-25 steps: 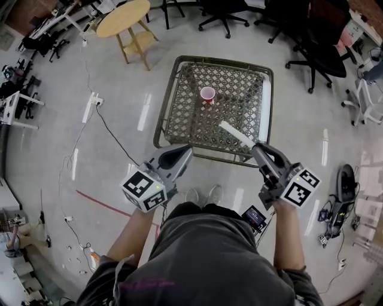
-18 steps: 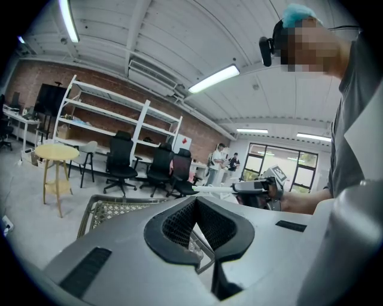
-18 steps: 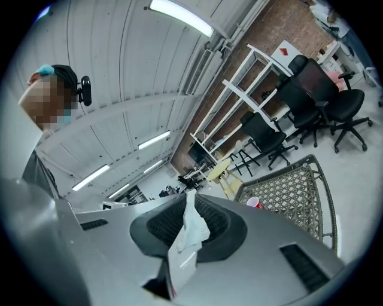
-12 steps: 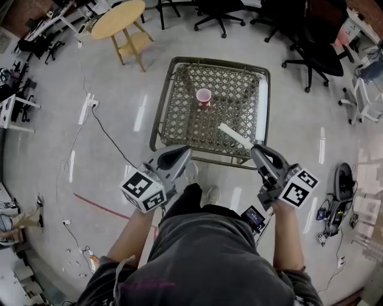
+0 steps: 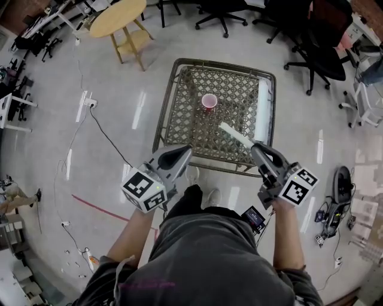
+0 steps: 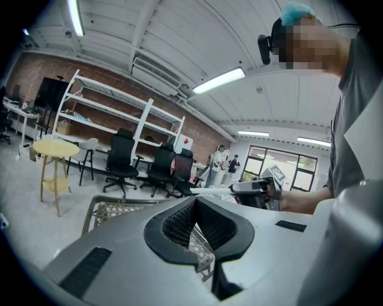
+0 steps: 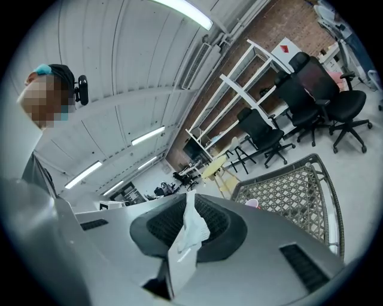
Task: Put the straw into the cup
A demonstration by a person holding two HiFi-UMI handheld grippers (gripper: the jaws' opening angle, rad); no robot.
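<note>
A pink cup (image 5: 209, 101) stands upright on the lattice-top table (image 5: 179, 116), far of its middle. My right gripper (image 5: 256, 147) is shut on one end of a white paper-wrapped straw (image 5: 235, 134), which points up-left over the table's near right part, well short of the cup. In the right gripper view the straw's wrapper (image 7: 190, 227) sits pinched between the jaws, with the cup (image 7: 252, 204) small beyond. My left gripper (image 5: 186, 150) hangs at the table's near edge, shut with nothing in it. The left gripper view shows the right gripper (image 6: 258, 189) holding the straw (image 6: 210, 190).
A round wooden stool (image 5: 122, 18) stands far left of the table. Black office chairs (image 5: 323, 54) ring the far right. Cables (image 5: 102, 131) and a power strip lie on the floor to the left. White shelving (image 6: 108, 119) lines the brick back wall.
The person has stepped a little closer to the table, so it and the cup sit slightly lower in view. Both grippers keep their pose and the straw stays held.
</note>
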